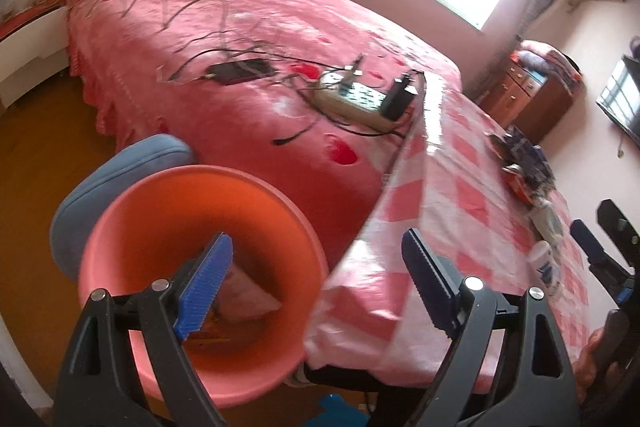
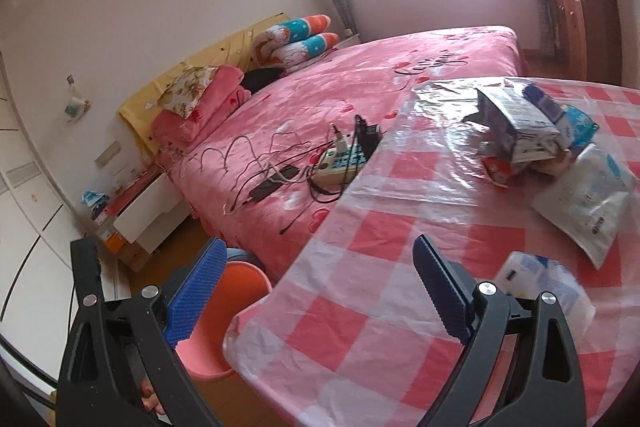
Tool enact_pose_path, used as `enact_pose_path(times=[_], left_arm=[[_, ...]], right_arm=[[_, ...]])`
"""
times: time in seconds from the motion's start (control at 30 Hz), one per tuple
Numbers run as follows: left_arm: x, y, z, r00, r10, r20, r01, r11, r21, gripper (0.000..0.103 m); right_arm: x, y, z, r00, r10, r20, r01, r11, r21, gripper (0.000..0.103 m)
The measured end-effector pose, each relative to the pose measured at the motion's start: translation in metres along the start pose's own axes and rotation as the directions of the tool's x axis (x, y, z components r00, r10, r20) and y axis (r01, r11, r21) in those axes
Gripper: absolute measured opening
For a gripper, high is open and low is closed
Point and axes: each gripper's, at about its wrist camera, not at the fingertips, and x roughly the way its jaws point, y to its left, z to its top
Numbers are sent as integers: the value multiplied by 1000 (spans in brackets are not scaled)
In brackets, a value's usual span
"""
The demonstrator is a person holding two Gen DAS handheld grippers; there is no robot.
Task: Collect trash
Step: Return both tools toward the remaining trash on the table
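A pink bucket [image 1: 200, 183] stands on the floor by the table's corner, with a pale pink wrapper [image 1: 250, 293] lying inside it. My left gripper [image 1: 316, 247] hangs open over the bucket's rim and holds nothing. The table [image 2: 380, 227] wears a pink-and-white checked cloth. Trash lies on it: torn packaging [image 2: 516, 135], a red wrapper [image 2: 498, 169], a white pouch [image 2: 588, 203] and a white-blue packet [image 2: 540, 279]. My right gripper [image 2: 320, 251] is open and empty above the table's near corner, left of the packet. The bucket [image 2: 208, 347] shows below it.
A pink bed [image 1: 260, 27] lies behind the bucket, carrying a power strip [image 1: 360, 99], a phone [image 1: 240, 71] and loose cables. A blue cushion [image 1: 120, 171] sits behind the bucket. A wooden cabinet [image 2: 576, 11] stands at the far wall, and a white nightstand [image 2: 148, 215] beside the bed.
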Motion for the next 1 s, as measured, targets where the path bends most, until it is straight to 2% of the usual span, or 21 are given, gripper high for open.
enact_pose_path(times=[0.57, 1.0], left_arm=[[10, -72, -4, 998, -61, -27, 64, 991, 115, 88], [20, -125, -11, 995, -90, -52, 100, 972, 211, 88]], right_arm=[[-21, -41, -5, 998, -45, 42, 45, 999, 18, 93], [-39, -77, -6, 996, -63, 63, 59, 996, 62, 93]])
